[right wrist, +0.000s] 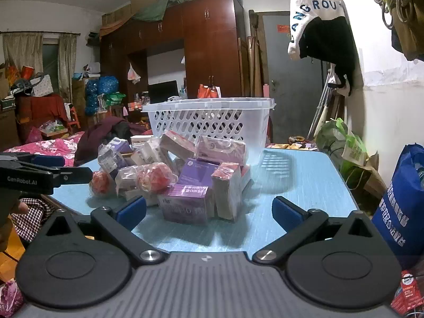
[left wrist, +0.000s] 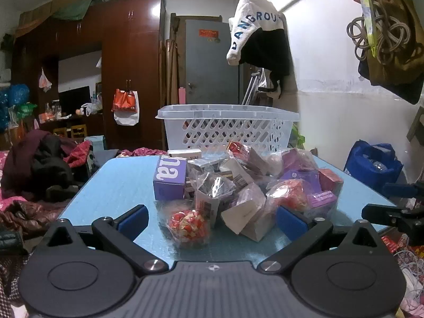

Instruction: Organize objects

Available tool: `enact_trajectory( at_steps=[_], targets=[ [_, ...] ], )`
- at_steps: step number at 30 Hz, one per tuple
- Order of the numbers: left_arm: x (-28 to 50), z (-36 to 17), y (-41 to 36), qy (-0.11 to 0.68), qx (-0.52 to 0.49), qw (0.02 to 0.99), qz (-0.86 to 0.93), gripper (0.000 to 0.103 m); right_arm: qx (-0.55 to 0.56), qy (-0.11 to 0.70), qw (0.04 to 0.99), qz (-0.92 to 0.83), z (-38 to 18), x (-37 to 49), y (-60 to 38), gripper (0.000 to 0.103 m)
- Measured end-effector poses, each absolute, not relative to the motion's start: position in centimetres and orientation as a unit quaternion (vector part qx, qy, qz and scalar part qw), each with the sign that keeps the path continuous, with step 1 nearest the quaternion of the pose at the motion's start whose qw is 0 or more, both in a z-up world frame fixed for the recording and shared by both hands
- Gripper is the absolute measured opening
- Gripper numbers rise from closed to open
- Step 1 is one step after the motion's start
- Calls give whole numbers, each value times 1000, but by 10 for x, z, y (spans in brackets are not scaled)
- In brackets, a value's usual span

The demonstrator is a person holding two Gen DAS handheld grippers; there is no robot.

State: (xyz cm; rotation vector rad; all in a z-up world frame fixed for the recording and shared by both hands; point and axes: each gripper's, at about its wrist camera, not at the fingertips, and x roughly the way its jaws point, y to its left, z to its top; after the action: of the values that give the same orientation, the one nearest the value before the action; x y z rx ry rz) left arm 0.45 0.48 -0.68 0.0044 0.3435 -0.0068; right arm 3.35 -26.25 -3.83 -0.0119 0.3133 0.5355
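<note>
A pile of small boxes and plastic-wrapped packets (left wrist: 238,182) lies on the blue table (left wrist: 114,185), in front of a white perforated basket (left wrist: 228,127) at the far edge. My left gripper (left wrist: 212,221) stands open near the table's front edge, with a red-and-yellow wrapped ball (left wrist: 188,224) lying between its blue pads, untouched. A purple box (left wrist: 169,179) sits at the pile's left. In the right wrist view my right gripper (right wrist: 209,210) is open too, a purple box (right wrist: 184,202) just ahead between its fingers, apart from them. The basket (right wrist: 209,122) stands behind the pile.
A wooden wardrobe (left wrist: 127,61) and a cluttered bed (left wrist: 31,180) lie to the left. A blue bag (right wrist: 400,201) stands right of the table. Clothes hang on the white wall (left wrist: 331,84). The left gripper's side (right wrist: 45,176) shows at the left edge of the right wrist view.
</note>
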Motion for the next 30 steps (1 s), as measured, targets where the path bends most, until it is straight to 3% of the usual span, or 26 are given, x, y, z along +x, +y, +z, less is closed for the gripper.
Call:
enact_trajectory(
  at_steps=[30],
  targets=[
    [7,-7,6,173,10,985,-10,103,-2,160,951,263,-43,36,-266,103]
  ],
)
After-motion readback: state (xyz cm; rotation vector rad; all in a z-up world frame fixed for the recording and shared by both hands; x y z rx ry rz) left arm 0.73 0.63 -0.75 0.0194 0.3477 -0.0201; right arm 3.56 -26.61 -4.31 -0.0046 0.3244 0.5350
